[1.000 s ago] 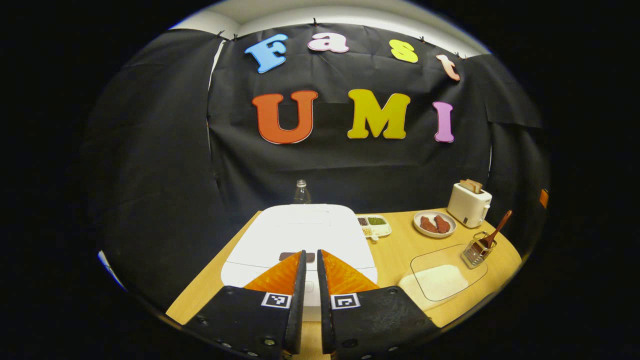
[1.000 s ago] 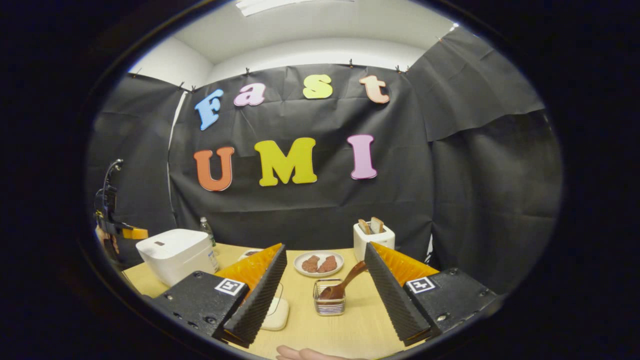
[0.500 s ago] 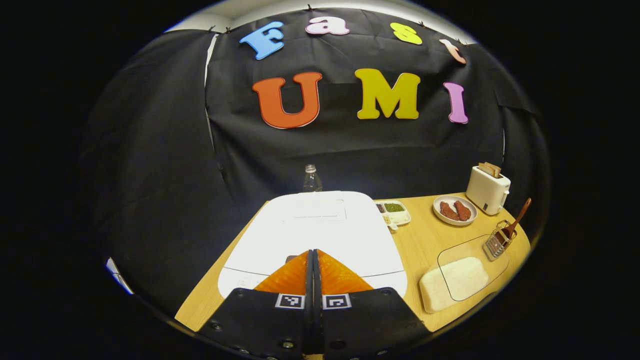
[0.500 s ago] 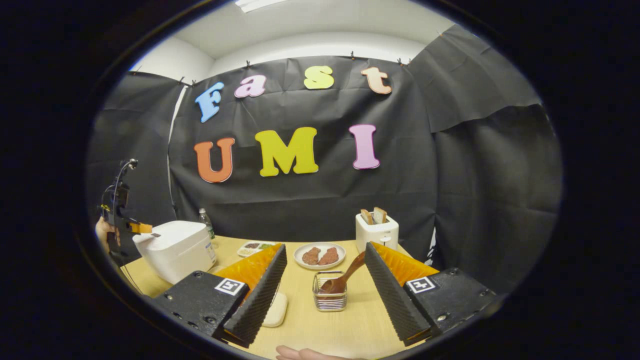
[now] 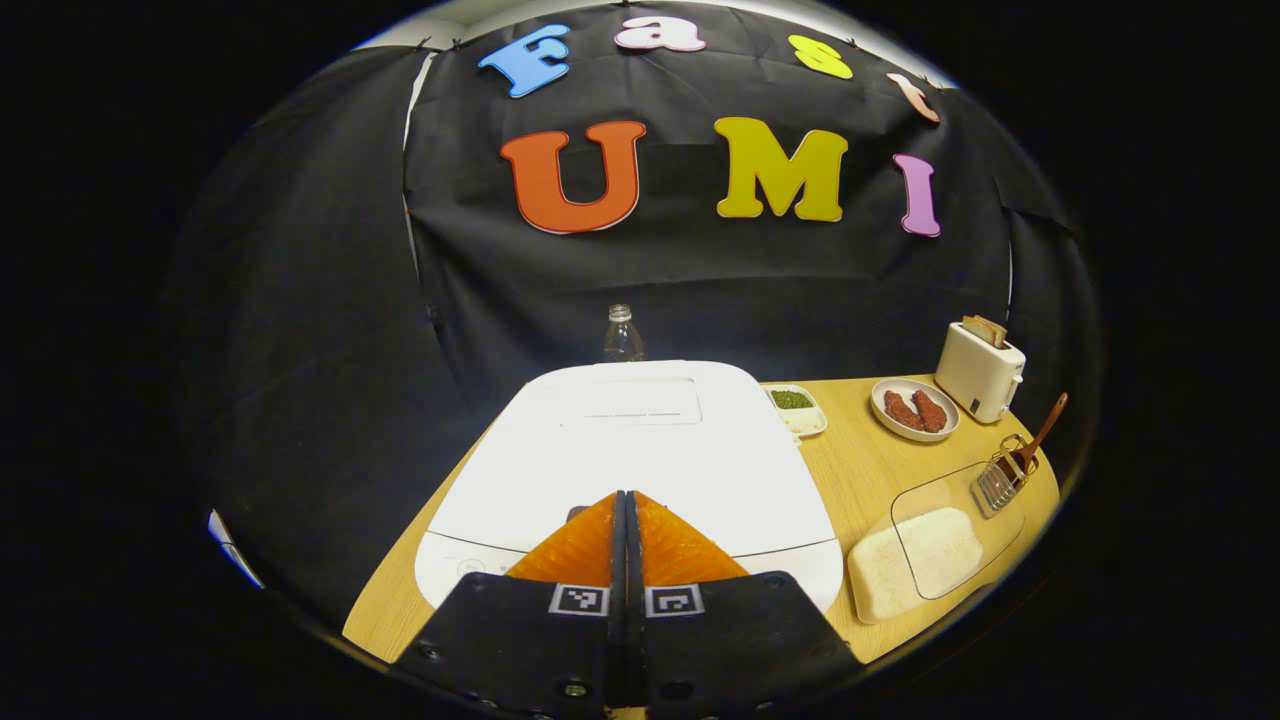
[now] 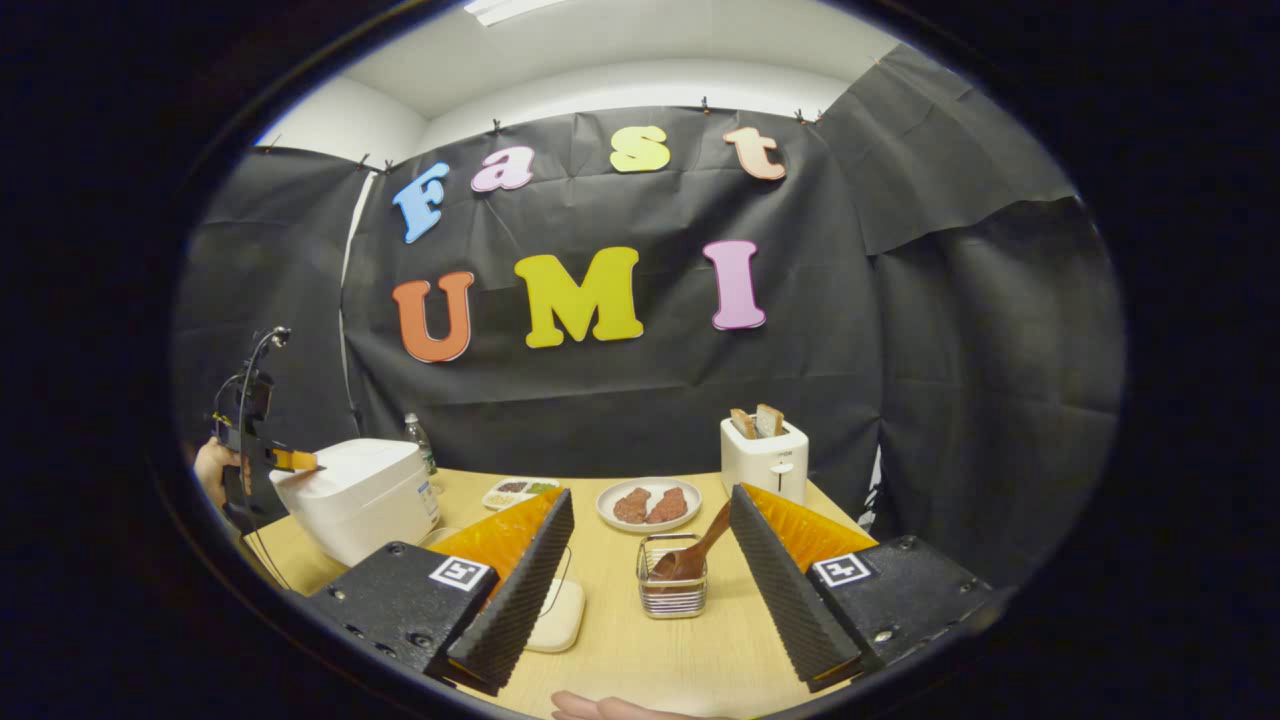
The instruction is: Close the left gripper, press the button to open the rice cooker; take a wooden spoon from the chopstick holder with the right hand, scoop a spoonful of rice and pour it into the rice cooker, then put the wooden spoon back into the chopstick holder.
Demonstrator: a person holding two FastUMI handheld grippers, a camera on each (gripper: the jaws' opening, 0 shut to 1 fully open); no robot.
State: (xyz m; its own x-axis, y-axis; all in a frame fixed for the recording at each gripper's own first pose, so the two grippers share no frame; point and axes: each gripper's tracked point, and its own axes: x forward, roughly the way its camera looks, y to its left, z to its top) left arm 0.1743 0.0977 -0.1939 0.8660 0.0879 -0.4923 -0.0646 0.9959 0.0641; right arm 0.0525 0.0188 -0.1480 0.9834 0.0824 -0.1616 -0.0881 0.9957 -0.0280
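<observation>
It is a staged recording booth got up as a kitchen: black cloth walls (image 6: pixel 640 400) clipped below a white ceiling, and a wooden table (image 6: pixel 620 640) bearing a rice cooker (image 6: pixel 355 495), toaster (image 6: pixel 765 455) and plate of meat (image 6: pixel 648 503).

White rice cooker (image 5: pixel 640 455), brown wooden spoon (image 6: pixel 700 548), orange-and-black left gripper (image 5: pixel 625 500), tan table (image 6: pixel 650 650).
</observation>
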